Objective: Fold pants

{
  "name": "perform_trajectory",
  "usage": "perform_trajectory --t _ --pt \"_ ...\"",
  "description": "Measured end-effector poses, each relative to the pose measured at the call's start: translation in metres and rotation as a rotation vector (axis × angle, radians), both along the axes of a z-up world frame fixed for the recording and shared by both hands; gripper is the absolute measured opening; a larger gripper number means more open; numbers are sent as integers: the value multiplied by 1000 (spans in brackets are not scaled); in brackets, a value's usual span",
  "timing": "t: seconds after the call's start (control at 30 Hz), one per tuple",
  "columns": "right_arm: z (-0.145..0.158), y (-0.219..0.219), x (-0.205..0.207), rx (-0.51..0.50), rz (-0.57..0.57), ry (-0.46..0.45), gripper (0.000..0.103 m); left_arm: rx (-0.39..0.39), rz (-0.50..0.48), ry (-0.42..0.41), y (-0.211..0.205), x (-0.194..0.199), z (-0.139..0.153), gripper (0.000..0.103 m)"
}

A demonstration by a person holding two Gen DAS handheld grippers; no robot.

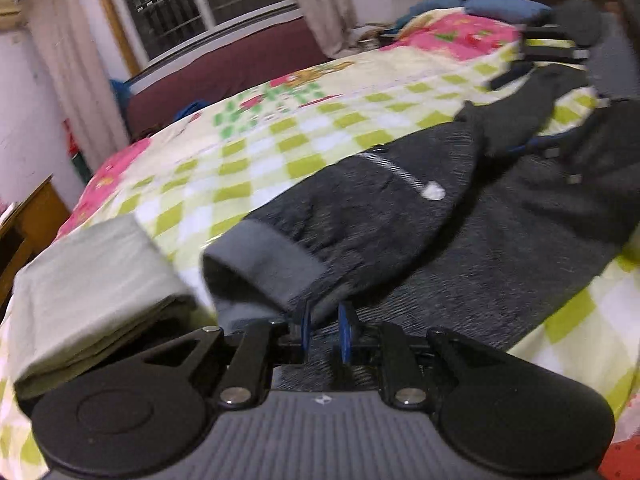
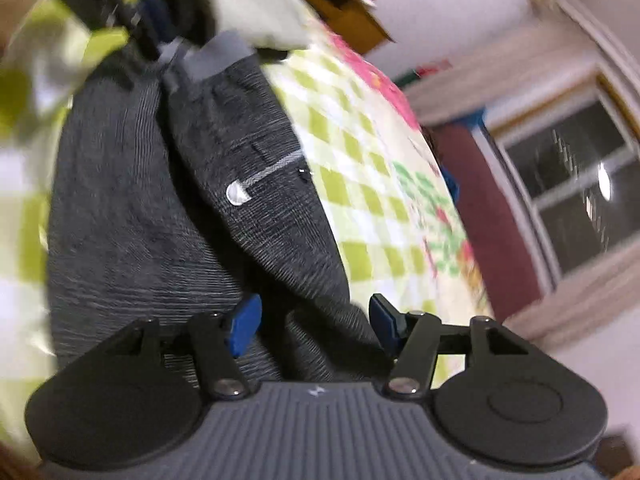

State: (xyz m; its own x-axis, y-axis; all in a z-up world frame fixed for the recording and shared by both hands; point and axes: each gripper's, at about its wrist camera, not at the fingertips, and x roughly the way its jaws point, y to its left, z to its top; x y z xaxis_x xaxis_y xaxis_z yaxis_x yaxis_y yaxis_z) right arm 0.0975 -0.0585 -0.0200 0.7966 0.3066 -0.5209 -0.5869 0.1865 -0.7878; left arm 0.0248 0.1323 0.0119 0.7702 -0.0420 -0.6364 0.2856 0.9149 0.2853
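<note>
Closest in the left wrist view, the left gripper [image 1: 325, 330] has its blue pads [image 1: 345, 338] drawn close with a strip of dark fabric between them, just behind the grey cuff [image 1: 266, 262]; whether they truly pinch it is hard to tell, since the linkage hides their lower halves. Beyond, the dark grey pants [image 1: 420, 220] lie across the checked bedspread [image 1: 248, 152], one leg folded over the other, a zip pocket [image 1: 400, 172] uppermost. A folded pale cloth [image 1: 88, 292] sits beside the cuff. The right gripper [image 2: 316, 320] holds its fingers wide apart, straddling a fold of the pants near the camera. Farther off, the window [image 1: 200, 0] and curtain [image 1: 68, 60] blur, and the other gripper's body at the far right edge is smeared beyond reading.
</note>
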Motion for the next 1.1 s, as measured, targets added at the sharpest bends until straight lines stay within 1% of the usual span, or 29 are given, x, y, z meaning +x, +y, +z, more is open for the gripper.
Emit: perform_trajectory --t 0.07,0.13,0.2,0.27,0.3,0.37,0.47,0.5,0.57,0.63,0.7,0.73,0.83,0.9,0.97,1.03,1.1 --pt "-11 9 6 -66 77 -33 59 8 -30 -5 -7 -5 -2 33" --pt "-17 18 12 -94 126 -36 59 18 -59 -13 -14 -5 -4 36" --pt "-21 30 24 -103 118 -27 57 59 -85 -33 -24 -4 -10 38" --pt "-17 38 38 -81 71 43 23 69 -103 -36 -30 -4 -13 40" --pt "-10 40 44 -40 25 98 0 66 -104 -40 -32 -4 -13 40" --pt "17 39 54 110 -74 192 1 62 -85 -67 -35 -4 -13 44" --pt "55 28 58 283 -152 291 1 102 -51 -156 -42 -6 -11 53" --pt "67 23 57 321 -165 316 1 120 -35 -185 -45 -5 -11 56" --pt "79 23 54 346 -169 337 1 165 4 -254 -49 -5 -8 57" --pt "84 20 47 354 -169 355 1 213 37 -307 -49 -6 -6 58" --pt "87 20 38 360 -160 382 1 252 82 -324 -44 -4 -5 58" --pt "86 23 36 360 -151 393 1 265 103 -326 -40 -1 -5 58" --pt "79 31 12 354 -124 467 1 295 179 -339 -22 3 -4 58" --pt "66 40 -6 330 -101 506 1 271 221 -309 -8 1 -3 58" --pt "45 47 -20 314 -96 555 1 263 239 -264 4 -6 -11 58" --pt "24 55 -32 310 -110 584 1 309 240 -227 9 -18 -23 58" --pt "1 63 -35 311 -141 596 3 351 224 -207 8 -31 -33 58"
